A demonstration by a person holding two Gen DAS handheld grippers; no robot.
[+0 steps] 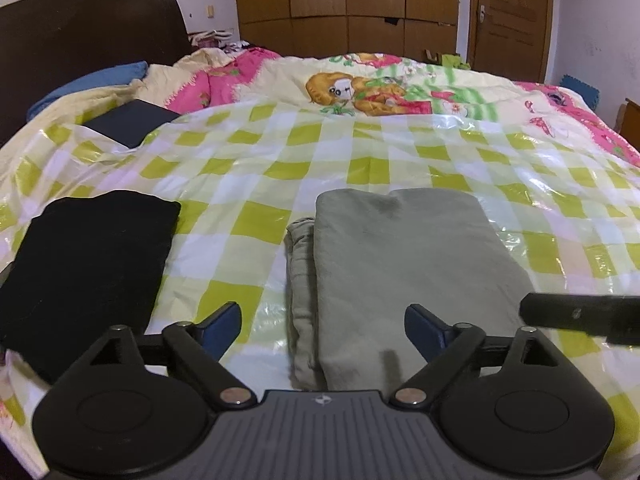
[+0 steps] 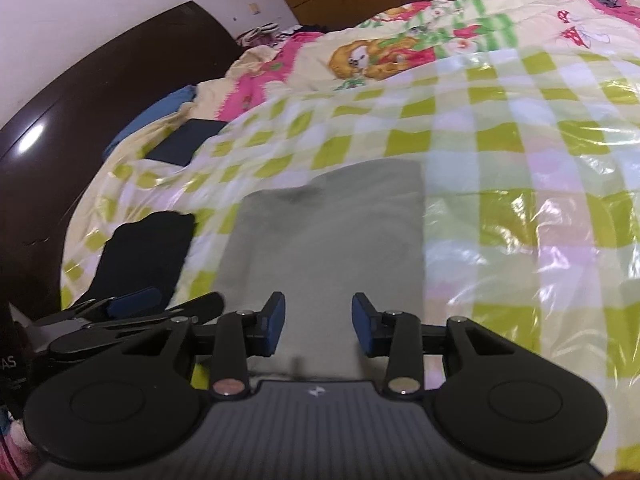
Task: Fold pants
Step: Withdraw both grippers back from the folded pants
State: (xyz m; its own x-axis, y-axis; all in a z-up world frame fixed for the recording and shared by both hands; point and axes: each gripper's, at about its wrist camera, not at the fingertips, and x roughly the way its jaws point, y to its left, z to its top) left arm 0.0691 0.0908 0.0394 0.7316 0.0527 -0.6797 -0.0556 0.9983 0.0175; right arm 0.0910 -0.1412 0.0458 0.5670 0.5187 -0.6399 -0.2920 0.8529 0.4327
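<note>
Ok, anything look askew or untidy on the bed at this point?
Only slightly: the folded grey pants have lower layers sticking out unevenly along their left edge. The folded black garment beside them lies flat and apart.

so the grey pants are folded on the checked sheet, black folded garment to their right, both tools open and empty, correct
Not quite: the black garment lies to the left of the grey pants, as the left wrist view shows. The rest holds: pants folded on the checked sheet, left tool and right tool open and empty.

dim indoor light, glare on plastic sheet [image 2: 560,216], right view motion-blurred, fisheye-bent edges
</note>
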